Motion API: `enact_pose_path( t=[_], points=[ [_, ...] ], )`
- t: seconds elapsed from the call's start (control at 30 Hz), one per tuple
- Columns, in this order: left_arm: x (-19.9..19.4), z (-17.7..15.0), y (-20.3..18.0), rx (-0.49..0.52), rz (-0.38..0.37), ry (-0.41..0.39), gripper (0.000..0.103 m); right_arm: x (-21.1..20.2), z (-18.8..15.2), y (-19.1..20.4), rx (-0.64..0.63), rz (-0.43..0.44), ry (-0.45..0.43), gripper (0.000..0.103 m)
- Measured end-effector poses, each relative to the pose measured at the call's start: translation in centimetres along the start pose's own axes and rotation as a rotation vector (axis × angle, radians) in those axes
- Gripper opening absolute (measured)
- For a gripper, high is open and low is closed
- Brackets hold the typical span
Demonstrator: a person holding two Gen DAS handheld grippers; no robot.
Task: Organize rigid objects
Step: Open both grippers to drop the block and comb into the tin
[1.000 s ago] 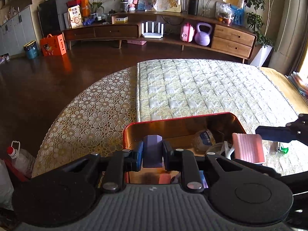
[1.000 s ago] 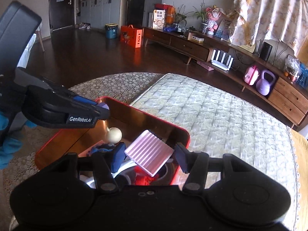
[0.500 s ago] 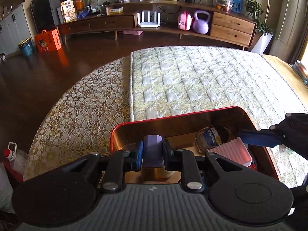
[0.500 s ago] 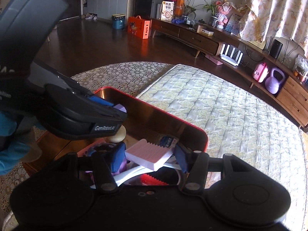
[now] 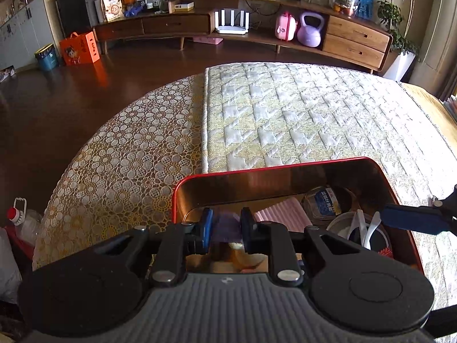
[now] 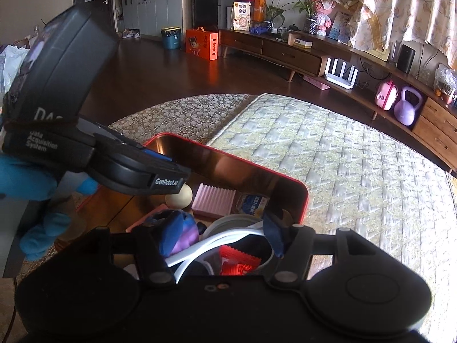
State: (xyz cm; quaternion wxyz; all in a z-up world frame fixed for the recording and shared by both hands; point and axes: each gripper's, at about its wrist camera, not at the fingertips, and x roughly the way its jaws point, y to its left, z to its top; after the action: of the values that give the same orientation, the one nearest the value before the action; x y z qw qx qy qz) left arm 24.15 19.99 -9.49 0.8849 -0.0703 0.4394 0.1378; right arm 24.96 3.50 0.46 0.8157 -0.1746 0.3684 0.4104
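Note:
A red-rimmed metal tray [image 5: 285, 165] [image 6: 302, 188] lies on the quilted bed. My left gripper [image 5: 226, 228] hangs over the tray's left part, shut on a purple block [image 5: 227, 225]. The ribbed pink block [image 6: 212, 201] [image 5: 281, 214] lies loose inside the tray by the far wall, next to a clear labelled jar [image 5: 324, 204] and a cream ball [image 6: 179, 195]. My right gripper [image 6: 220, 235] hovers over the tray's right part with its jaws opening and nothing pressed between them. Below it lie white spoons [image 6: 228, 241] in a bowl and a red wrapper [image 6: 238, 261].
The bed's lace cover [image 5: 128, 157] drops to dark floor on the left. A low wooden cabinet [image 5: 257, 25] with a kettlebell and router lines the far wall. A blue-gloved hand [image 6: 25, 183] holds the left gripper. A bottle [image 5: 20, 223] stands by the bed's left edge.
The right gripper lowered the ribbed pink block into the tray and let go; the block now lies flat near the far wall. The left gripper sank slightly toward the tray, still gripping the purple block.

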Motion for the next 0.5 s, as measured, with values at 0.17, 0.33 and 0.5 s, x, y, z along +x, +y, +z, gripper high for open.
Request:
enact_pose_path(
  t=[0.17,0.33,0.5],
  points=[
    [-0.6,-0.3,0.2,-0.009,-0.007,-0.006,0.021,-1.4,-0.3,-0.1,0.027,0.011,-0.019,0.063],
    [-1.7,-0.6,0.1,-0.008,-0.018,-0.018,0.022,-2.9,-0.7,-0.5,0.059,0.019,-0.036,0.063],
    [-3.3,-0.9,-0.2,0.002,-0.034,-0.043,0.028,-4.6,-1.5,-1.3,0.110,0.015,-0.050,0.063]
  ],
)
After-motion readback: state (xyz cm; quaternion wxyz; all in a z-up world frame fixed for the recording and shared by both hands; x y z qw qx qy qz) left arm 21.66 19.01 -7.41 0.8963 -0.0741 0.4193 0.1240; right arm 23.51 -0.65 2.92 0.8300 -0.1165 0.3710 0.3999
